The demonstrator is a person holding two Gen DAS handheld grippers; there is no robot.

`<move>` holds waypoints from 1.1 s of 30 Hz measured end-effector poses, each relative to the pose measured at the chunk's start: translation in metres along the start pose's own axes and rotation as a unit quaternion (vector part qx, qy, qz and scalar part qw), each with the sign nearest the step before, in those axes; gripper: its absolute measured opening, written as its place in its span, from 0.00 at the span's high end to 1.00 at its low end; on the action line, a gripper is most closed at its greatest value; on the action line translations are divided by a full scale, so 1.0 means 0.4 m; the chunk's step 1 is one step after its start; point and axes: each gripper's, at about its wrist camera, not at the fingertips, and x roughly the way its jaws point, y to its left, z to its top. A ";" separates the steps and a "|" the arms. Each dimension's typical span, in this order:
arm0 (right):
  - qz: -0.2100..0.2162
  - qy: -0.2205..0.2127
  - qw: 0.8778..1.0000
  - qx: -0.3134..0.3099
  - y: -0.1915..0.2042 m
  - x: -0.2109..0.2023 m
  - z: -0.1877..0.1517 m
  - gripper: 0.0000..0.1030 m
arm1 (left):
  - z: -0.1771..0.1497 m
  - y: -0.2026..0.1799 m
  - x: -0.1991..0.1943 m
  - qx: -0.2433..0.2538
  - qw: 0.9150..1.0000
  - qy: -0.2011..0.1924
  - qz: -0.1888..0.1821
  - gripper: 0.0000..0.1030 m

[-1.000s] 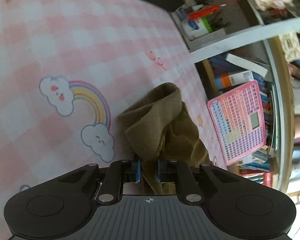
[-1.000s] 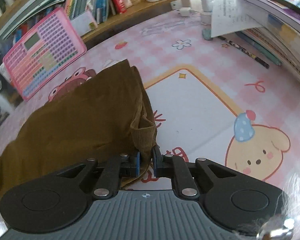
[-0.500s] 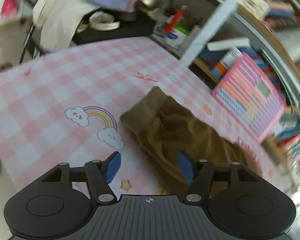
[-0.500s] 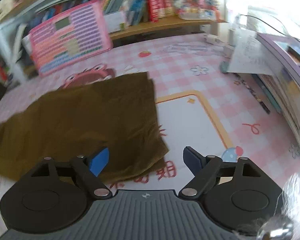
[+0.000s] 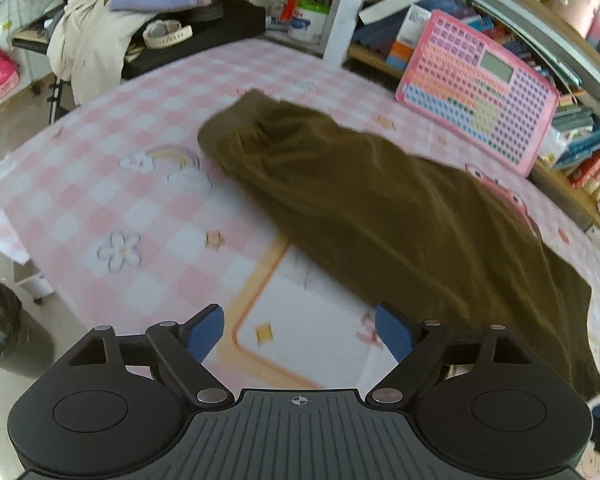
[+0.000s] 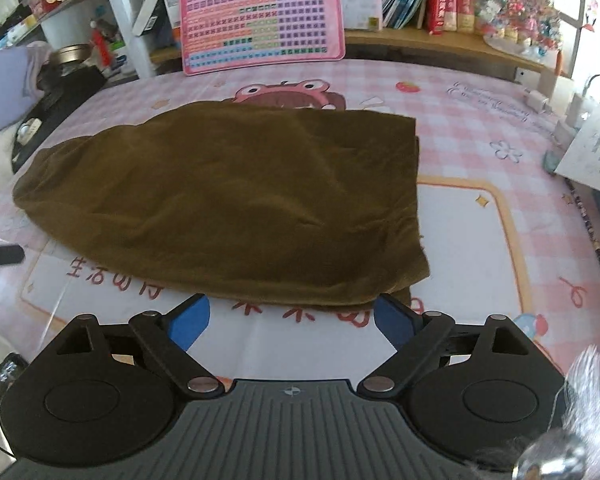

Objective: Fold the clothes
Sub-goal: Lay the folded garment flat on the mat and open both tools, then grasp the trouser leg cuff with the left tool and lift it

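Left gripper [image 5: 299,334] spread, empty, above surface [image 5: 100,200]. Brown garment [image 6: 228,204] laid flat mid-surface, doubled layers at right edge. Right gripper [image 6: 291,322] spread, empty, at near hem. Risk: layers slipping apart on slick mat if pinched singly. Far-left end bunched, blurred; fold count unclear.
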 end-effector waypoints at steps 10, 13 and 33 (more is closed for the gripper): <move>-0.027 0.002 1.000 -0.013 0.054 -0.008 -0.011 0.12 | -0.024 -0.016 -0.005 0.062 0.998 -0.009 -0.027 0.12; -0.041 -0.004 0.999 -0.008 0.082 -0.009 -0.003 0.11 | 0.009 0.015 0.006 0.057 0.998 -0.013 -0.034 0.08; -0.092 -0.034 0.995 -0.018 0.369 0.084 0.062 0.10 | 0.217 0.292 0.184 -0.080 0.988 0.044 -0.124 0.08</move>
